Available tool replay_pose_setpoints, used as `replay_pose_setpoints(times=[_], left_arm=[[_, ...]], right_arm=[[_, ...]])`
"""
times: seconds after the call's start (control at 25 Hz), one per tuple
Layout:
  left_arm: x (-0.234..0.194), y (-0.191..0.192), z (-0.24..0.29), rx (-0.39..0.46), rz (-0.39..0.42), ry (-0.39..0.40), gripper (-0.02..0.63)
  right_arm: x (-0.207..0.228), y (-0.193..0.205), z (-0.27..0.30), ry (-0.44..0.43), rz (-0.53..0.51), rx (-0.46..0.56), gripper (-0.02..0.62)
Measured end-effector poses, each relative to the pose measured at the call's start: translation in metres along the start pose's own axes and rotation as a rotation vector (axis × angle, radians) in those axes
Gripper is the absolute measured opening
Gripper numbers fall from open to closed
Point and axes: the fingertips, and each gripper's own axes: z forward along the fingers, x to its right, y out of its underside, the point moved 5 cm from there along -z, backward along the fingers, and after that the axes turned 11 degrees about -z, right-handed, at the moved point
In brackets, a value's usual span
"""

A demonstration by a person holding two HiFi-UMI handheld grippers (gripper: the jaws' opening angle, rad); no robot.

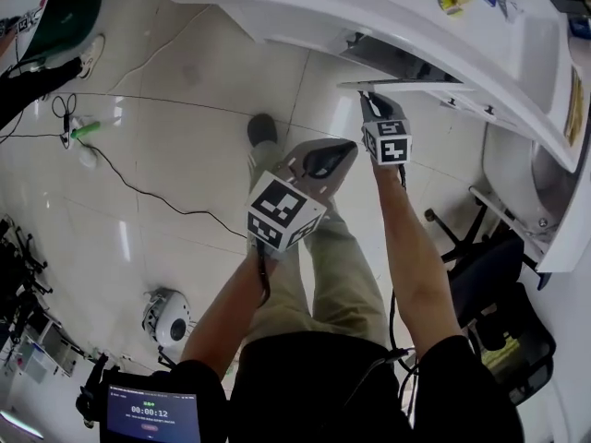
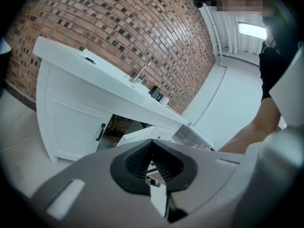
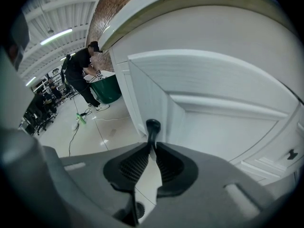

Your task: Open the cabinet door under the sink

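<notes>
The white sink cabinet (image 1: 369, 17) runs along the top of the head view. Its door (image 1: 406, 86) stands swung partly out, edge-on. My right gripper (image 1: 372, 101) is shut on the door's black handle (image 3: 152, 127), whose knob end sticks up between the pads (image 3: 140, 163) in the right gripper view. The white panelled door (image 3: 213, 103) fills that view. My left gripper (image 1: 337, 155) hangs free to the left of the door, below its edge, jaws together with nothing in them (image 2: 152, 146). Its view shows the cabinet (image 2: 71, 113), the open door (image 2: 137, 136) and a closed door's black handle (image 2: 100, 132).
Black cables and a green object (image 1: 88, 130) lie on the tiled floor at the left. A round white device (image 1: 168, 317) sits near my feet. A dark chair (image 1: 489, 275) stands at the right. A person (image 3: 83, 75) stands by a green bin (image 3: 107, 89) in the distance.
</notes>
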Motion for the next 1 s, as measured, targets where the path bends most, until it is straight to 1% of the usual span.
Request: replay_pose_setpoints(times=[0.12,0.44,1.0], left_arm=[[0.006,0.004,0.006,-0.022,0.012,0.020,0.015],[0.019,0.012,0.014,-0.068,0.037,0.053,0.015],[0.027,0.016,0.027,-0.116,0.056,0.072,0.015]], right_arm=[[-0.004,0.006,-0.007,-0.011,0.022,0.009,0.038],[-0.011,0.023,-0.020,-0.017,0.037,0.011,0.040],[-0.016,0.055,-0.043,-0.039,0.055,-0.013,0.043]])
